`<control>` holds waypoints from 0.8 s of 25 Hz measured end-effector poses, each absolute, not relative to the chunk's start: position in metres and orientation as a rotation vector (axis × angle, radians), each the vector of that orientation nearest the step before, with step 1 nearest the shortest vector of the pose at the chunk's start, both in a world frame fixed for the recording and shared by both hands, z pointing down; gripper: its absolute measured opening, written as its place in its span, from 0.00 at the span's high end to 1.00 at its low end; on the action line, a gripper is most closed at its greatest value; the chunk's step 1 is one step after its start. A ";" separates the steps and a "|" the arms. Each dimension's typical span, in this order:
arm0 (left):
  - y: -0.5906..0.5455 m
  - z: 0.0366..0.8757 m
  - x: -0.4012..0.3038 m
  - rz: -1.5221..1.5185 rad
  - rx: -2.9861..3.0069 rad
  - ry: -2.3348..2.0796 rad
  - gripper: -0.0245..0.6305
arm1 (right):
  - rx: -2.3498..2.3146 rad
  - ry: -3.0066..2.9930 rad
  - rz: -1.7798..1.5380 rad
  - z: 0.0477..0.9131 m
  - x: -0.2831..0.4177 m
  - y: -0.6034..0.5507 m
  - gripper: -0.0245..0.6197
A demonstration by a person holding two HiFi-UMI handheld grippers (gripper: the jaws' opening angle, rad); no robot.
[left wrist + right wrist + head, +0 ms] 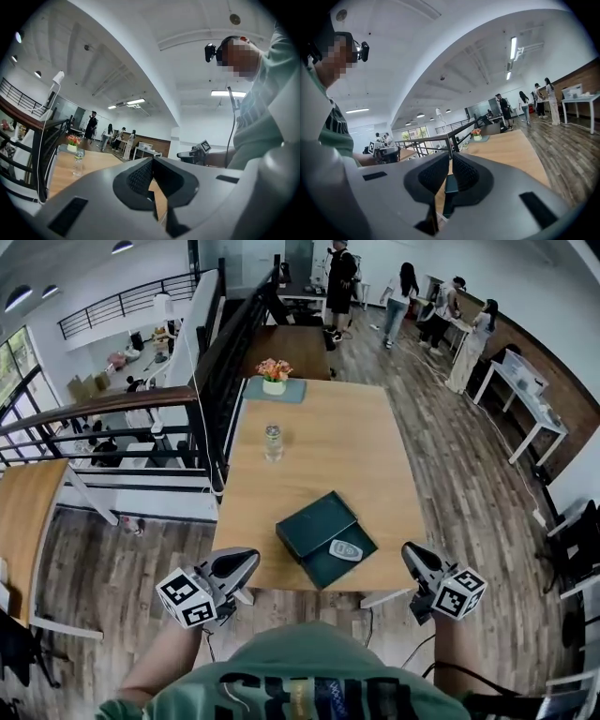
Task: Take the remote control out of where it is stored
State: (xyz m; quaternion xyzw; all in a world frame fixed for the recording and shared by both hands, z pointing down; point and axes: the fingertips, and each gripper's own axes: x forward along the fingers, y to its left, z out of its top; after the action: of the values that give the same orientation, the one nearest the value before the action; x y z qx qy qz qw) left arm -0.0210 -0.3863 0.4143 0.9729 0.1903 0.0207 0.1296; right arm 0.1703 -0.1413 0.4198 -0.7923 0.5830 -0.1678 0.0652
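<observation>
Remote control (pixel 345 550) in box (pixel 314 526) | apart from left gripper (pixel 251 559), right gripper (pixel 411 551) | jaws closed

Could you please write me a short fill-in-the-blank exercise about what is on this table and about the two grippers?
1. The remote control lies in the open dark green ____ on the table.
2. The flower pot stands on a teal ____.
3. The left gripper and right gripper both have their jaws ____, holding nothing.
Missing words: box; mat; shut.
</observation>
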 end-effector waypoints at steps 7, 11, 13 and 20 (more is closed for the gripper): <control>-0.395 0.436 0.018 0.109 2.779 0.624 0.96 | -2.411 1.797 -0.600 0.439 0.188 -0.167 0.95; -0.388 0.447 0.041 0.172 2.793 0.563 0.96 | -2.348 1.892 -0.606 0.451 0.211 -0.179 0.95; -0.379 0.451 0.055 0.204 2.814 0.522 0.96 | -2.316 1.950 -0.574 0.454 0.227 -0.181 0.95; -0.349 0.463 0.123 0.316 2.849 0.335 0.96 | -2.147 2.190 -0.544 0.480 0.289 -0.188 0.95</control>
State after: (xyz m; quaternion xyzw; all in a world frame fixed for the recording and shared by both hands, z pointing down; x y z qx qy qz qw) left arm 0.1230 -0.3489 0.4628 0.9791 0.1150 0.1087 0.1277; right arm 0.2891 -0.1879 0.4802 -0.6892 0.7031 -0.1745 0.0133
